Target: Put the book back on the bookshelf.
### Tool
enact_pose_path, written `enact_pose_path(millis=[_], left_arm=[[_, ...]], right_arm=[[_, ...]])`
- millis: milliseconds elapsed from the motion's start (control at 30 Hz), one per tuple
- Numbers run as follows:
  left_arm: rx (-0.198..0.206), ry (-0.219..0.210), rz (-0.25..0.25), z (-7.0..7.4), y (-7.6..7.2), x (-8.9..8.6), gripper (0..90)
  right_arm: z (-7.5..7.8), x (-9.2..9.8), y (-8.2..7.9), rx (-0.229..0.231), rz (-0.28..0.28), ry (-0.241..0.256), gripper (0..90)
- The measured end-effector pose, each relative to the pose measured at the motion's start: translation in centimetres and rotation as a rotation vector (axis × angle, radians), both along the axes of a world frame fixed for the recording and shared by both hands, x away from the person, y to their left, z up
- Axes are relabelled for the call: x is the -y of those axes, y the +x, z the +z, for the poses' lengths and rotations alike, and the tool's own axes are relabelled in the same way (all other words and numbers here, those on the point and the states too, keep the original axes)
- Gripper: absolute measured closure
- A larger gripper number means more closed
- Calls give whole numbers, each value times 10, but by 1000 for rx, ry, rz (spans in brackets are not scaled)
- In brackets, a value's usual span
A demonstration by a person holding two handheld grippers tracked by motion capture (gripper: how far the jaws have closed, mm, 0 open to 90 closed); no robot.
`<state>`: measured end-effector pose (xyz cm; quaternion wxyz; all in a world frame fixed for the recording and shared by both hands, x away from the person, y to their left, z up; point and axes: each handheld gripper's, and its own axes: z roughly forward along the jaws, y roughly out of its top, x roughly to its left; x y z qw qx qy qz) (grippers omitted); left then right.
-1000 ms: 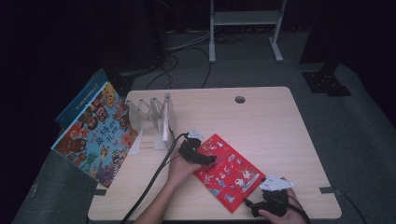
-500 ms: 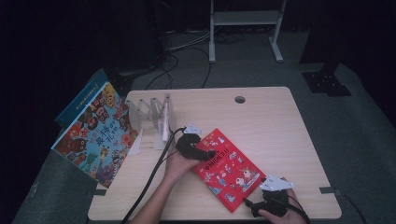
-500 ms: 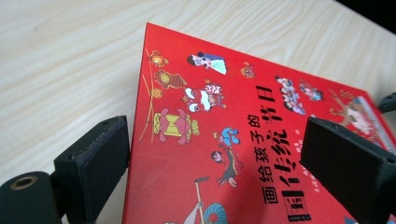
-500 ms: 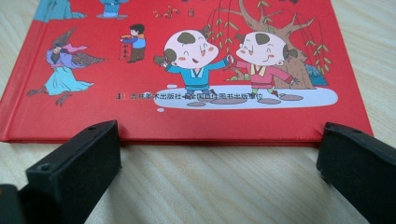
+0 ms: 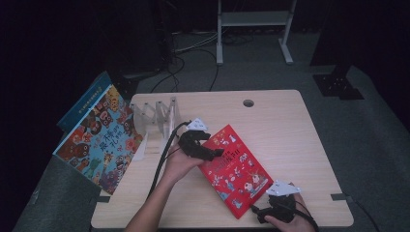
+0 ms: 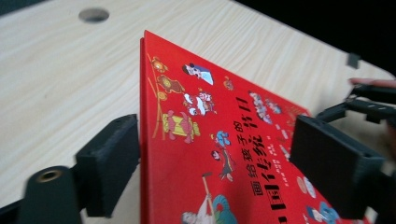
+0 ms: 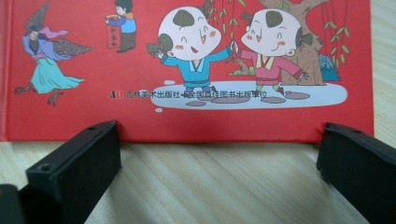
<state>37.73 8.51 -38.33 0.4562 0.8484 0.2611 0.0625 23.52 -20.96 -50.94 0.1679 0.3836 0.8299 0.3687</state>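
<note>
Dark floor and cables surround a pale wooden tabletop (image 5: 290, 140) that carries the work. At its left edge a big picture book (image 5: 99, 140) leans against a clear slotted book rack (image 5: 157, 118), which looks like where books get stood. Smaller and nearer the person, the red picture book (image 5: 237, 169) lies flat and askew on the tabletop, between the two grippers. The left gripper (image 5: 212, 153) sits at the book's upper left edge; in the left gripper view its jaws are spread wide, one beside the spine edge and one over the cover, pinching nothing. The right gripper (image 5: 258, 212) waits just off the book's near corner, its jaws also spread, the bottom edge of the red picture book (image 7: 187, 70) lying just beyond their tips. To do this pickup well, I judge the left jaws should straddle the spine edge, one sliding under it and one on top, then close firmly near the middle so the thin book does not droop or twist. The right gripper can steady the far corner against sliding.
</note>
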Motion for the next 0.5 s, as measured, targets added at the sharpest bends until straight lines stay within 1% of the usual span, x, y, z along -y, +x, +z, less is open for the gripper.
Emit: enact_pose_path(millis=[33,67,100,133,167,200,233,300,333,367,400,433,467,500], left_arm=[[0,0,0,0,0,0,189],[14,-12,-16,8,-3,-1,206],[14,-12,-16,8,-3,-1,212],[27,-14,-29,15,-7,0,224],[27,-14,-29,15,-7,0,230],[33,-11,-46,21,-9,2,232],[40,-7,-54,25,-11,2,248],[50,-17,-77,32,-13,1,301],[50,-17,-77,32,-13,1,330],[57,-21,-87,35,-14,1,330],[71,-21,-106,41,-17,2,368],[71,-21,-106,41,-17,2,381],[90,-15,-118,46,-21,4,401],[90,-15,-118,46,-21,4,419]], right_arm=[[0,0,0,0,0,0,0],[0,0,0,0,-3,-1,0],[0,0,0,0,-3,-1,0],[0,-1,0,-4,-3,1,0],[0,-1,0,-4,-3,1,0],[0,-1,1,-4,-2,-1,0],[0,-1,1,-4,-2,-1,0],[0,-1,1,-6,-3,3,0],[0,-1,1,-6,-3,3,0],[0,-1,1,-6,-1,0,0],[1,-1,1,-2,3,-3,0],[1,-1,1,-2,3,-3,0],[1,-1,1,-5,2,-1,0],[1,-1,1,-5,2,-1,0]])
